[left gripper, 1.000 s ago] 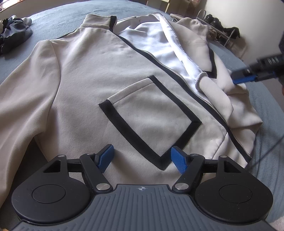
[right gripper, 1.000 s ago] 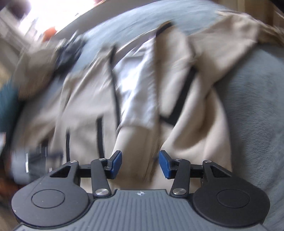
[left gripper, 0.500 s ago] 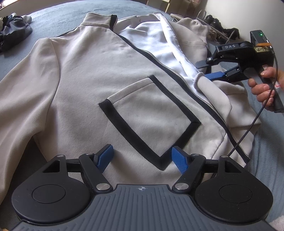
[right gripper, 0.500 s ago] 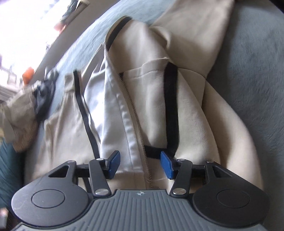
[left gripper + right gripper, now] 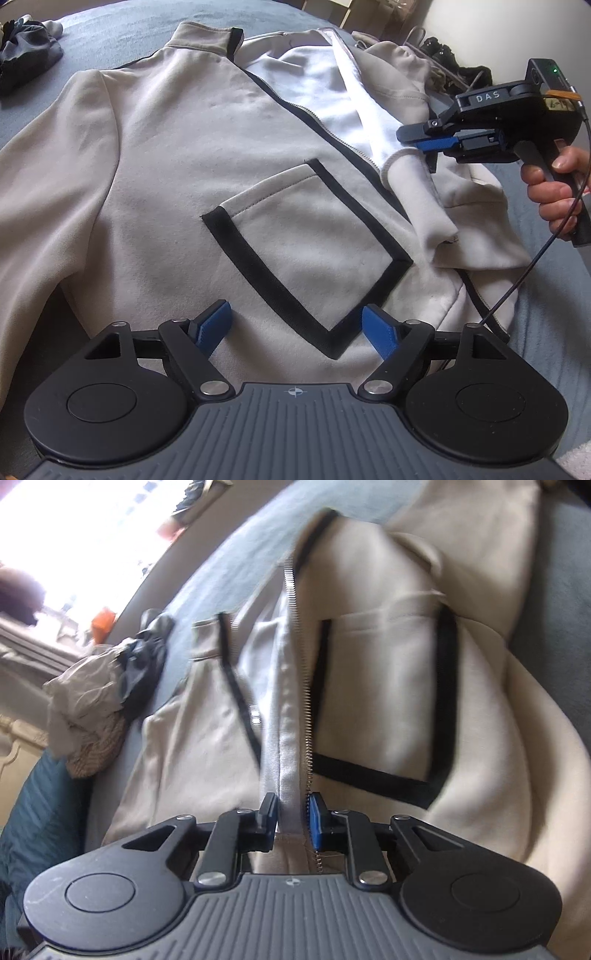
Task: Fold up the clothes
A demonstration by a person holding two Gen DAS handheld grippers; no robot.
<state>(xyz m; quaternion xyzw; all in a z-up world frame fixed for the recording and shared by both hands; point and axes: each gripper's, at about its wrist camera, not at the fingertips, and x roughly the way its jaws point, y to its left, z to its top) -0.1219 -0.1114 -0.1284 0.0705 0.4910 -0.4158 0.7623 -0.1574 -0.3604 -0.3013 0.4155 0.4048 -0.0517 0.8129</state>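
Observation:
A beige zip jacket (image 5: 184, 184) with black trim lies front-up on the bed, its black-edged pocket (image 5: 314, 236) in the middle. My left gripper (image 5: 295, 328) hovers over the hem below the pocket, jaws open and still widening, nothing between them. The right front panel is folded back and shows its white lining (image 5: 325, 96). A hand (image 5: 554, 192) holds my right gripper (image 5: 413, 138) at that panel. In the right wrist view the right gripper (image 5: 291, 814) is closing, with the zipper edge (image 5: 291, 738) pinched between its pads.
Grey-blue bedcover (image 5: 546, 332) surrounds the jacket. Dark clothes (image 5: 26, 55) lie at the far left of the bed, seen as a crumpled pile (image 5: 96, 701) in the right wrist view. Dark clutter (image 5: 454, 62) sits beyond the bed's far right. A black cable (image 5: 535, 258) hangs from the right gripper.
The right gripper came in from the right to the folded-back panel and its jaws narrowed onto the zipper edge. The left gripper stayed put, its jaws a little wider.

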